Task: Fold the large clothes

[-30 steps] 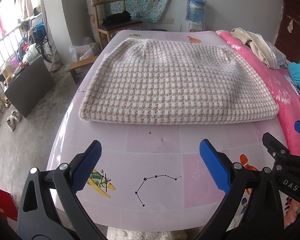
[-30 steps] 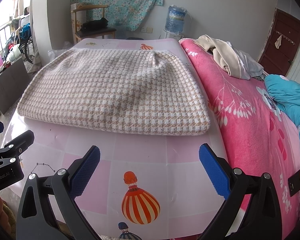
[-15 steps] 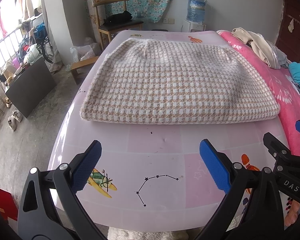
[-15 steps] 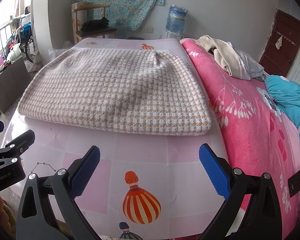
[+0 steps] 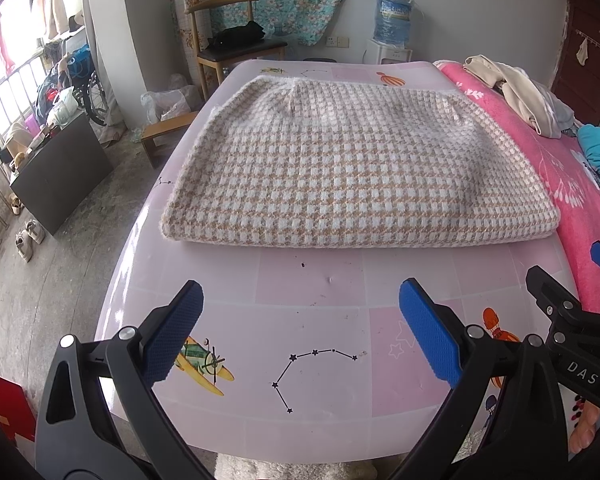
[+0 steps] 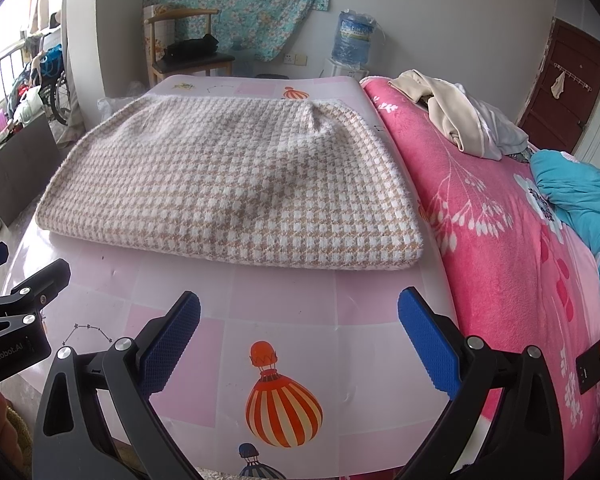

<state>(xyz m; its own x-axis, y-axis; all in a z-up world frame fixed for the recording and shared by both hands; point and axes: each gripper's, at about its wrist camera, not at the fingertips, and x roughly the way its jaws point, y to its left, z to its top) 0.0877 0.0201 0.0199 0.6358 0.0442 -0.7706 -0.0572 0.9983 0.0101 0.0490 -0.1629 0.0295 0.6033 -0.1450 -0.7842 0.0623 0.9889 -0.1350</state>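
Note:
A large beige-and-white houndstooth knit garment [image 5: 352, 164] [image 6: 228, 184] lies folded flat on a pink printed mat [image 5: 312, 288] [image 6: 284, 312]. Its thick folded edge faces me. My left gripper [image 5: 300, 334] hovers open over the bare mat, short of that near edge, with nothing between its blue pads. My right gripper [image 6: 298, 336] is open too, beside the left one and over the balloon print, a little back from the garment's near right corner. Each gripper shows at the edge of the other's view.
A pink floral blanket [image 6: 512, 240] covers the bed to the right, with a heap of beige and grey clothes [image 6: 464, 120] and a teal garment [image 6: 580, 196] on it. The mat's left edge drops to a concrete floor. A wooden chair [image 5: 228, 40] and a water jug [image 5: 392, 16] stand behind.
Both grippers have drifted back slightly and risen a little; the garment appears marginally farther away. Both stay open, and the garment has not moved.

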